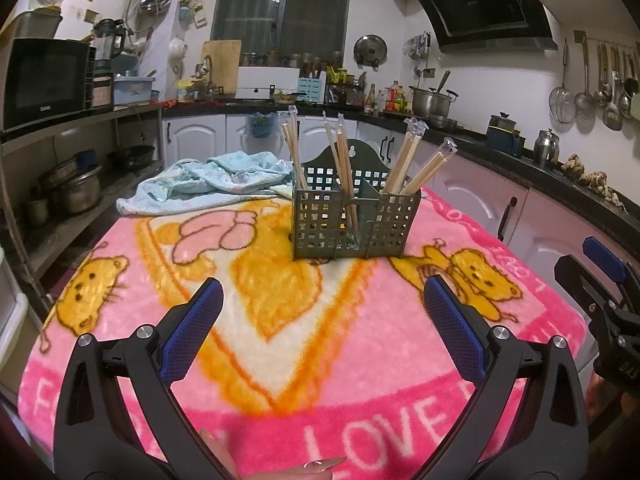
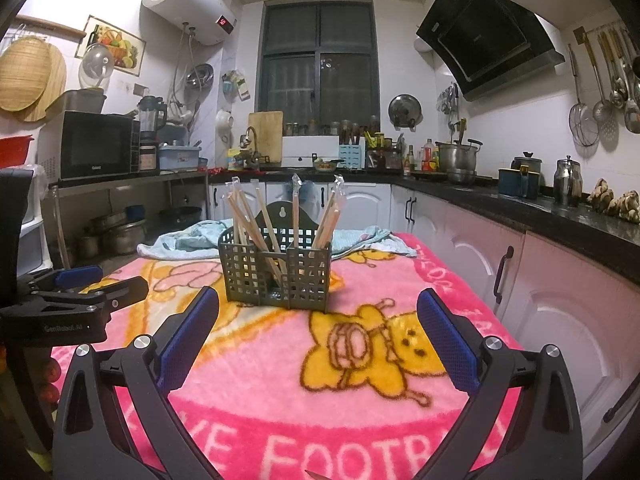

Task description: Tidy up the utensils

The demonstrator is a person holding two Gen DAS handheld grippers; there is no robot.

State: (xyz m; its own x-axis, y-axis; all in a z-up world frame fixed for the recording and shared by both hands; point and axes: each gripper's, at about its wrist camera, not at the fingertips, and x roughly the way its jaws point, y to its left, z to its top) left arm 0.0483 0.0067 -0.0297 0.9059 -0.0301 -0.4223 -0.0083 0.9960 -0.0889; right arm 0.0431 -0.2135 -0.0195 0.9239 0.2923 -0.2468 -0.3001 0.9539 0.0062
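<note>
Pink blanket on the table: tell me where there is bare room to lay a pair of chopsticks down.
The widest free patch is the near half of the pink blanket, between the green basket and both open grippers, left and right. Strips either side of the basket are bare too. The far left corner is crowded by the crumpled blue towel.

A lived-in home kitchen: a slanted range hood [image 2: 486,28] hangs above a dark bench [image 2: 560,216] with white cabinet doors, ladles and strainers [image 2: 604,96] hang on the wall, a microwave [image 2: 96,144] sits on a shelf, and a water heater [image 2: 188,2] is mounted beside the window [image 2: 318,54].
</note>
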